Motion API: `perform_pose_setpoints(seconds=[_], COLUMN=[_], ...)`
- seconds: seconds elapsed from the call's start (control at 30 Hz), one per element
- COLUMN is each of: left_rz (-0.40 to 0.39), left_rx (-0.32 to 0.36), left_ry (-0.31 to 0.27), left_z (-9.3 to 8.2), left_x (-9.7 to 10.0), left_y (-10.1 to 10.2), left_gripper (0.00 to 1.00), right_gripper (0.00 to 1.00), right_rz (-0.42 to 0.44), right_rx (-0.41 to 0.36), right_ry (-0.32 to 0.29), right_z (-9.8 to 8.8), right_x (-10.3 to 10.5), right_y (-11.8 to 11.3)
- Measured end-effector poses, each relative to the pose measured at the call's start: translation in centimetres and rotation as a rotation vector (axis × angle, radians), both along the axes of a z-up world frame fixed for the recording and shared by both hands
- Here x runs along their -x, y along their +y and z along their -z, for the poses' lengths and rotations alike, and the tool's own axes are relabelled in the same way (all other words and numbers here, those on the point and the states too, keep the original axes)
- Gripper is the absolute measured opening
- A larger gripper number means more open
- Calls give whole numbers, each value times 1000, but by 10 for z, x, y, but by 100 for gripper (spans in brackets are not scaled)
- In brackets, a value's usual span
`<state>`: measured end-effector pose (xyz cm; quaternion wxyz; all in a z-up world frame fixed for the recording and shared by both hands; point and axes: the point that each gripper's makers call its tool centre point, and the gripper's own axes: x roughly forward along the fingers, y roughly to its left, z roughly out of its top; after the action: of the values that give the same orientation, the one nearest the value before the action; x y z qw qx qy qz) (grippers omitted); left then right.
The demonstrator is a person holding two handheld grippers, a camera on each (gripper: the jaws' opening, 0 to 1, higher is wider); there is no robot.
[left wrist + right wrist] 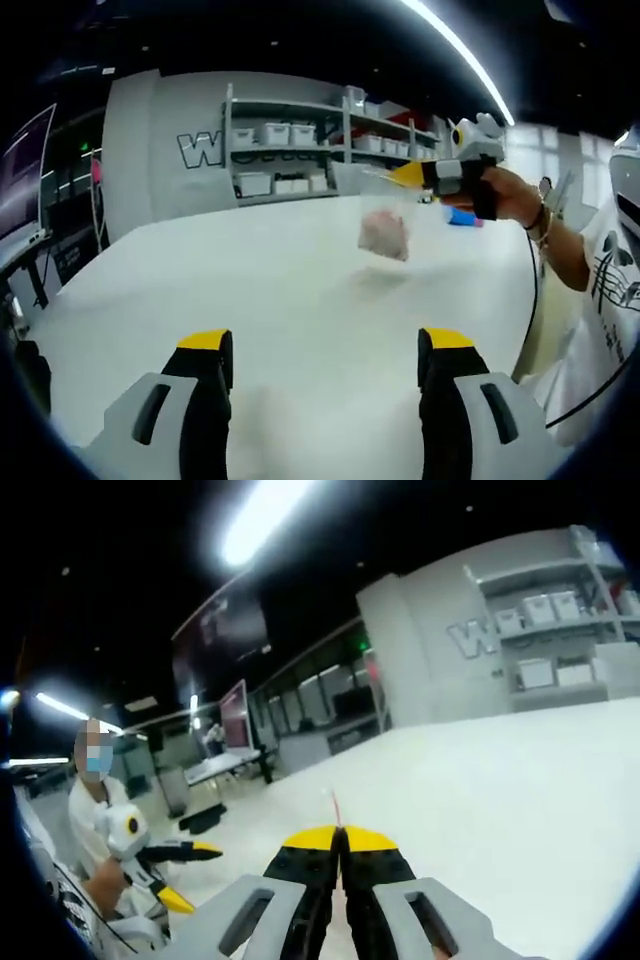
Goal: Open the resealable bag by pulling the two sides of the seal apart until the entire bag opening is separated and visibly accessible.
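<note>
R gripper (408, 176) pinching bag (384, 232) top, bag blurred, contents unclear; L gripper (325, 355) spread over table (250, 290).

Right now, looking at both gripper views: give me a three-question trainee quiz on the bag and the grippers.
1. True or false: the left gripper is shut on the bag.
2. Which gripper holds the bag up above the table? A) left B) right C) both
3. Fill in: in the right gripper view, the right gripper has its jaws ____.

Key: 1 false, its jaws stand wide apart with nothing between them. 2 B. 3 closed, pinching a thin edge of the bag.
</note>
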<state>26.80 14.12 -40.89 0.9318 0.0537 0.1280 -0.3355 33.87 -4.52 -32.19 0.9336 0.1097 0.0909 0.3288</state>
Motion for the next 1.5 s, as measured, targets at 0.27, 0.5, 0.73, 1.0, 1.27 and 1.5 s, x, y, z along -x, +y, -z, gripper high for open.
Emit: perform_pose_setpoints(seconds=[0.27, 0.5, 0.73, 1.0, 1.27, 1.5], left_rz=[4, 9, 0, 9, 10, 11], left_rx=[-2, -10, -6, -9, -14, -17], left_ry=[-1, 2, -7, -6, -6, -10], left_z=[0, 2, 0, 0, 0, 0], left_x=[0, 0, -1, -1, -2, -3], left_y=[1, 1, 5, 3, 4, 4], left_gripper=[75, 74, 74, 73, 73, 73], right_gripper=[0, 0, 0, 0, 0, 0], right_rz=[11, 14, 16, 13, 18, 24], right_rx=[1, 13, 27, 58, 62, 74], right_ry=[23, 31, 25, 21, 29, 23], right_z=[5, 9, 5, 3, 5, 2], right_x=[-9, -16, -21, -31, -45, -57], right_y=[-2, 0, 1, 3, 2, 4])
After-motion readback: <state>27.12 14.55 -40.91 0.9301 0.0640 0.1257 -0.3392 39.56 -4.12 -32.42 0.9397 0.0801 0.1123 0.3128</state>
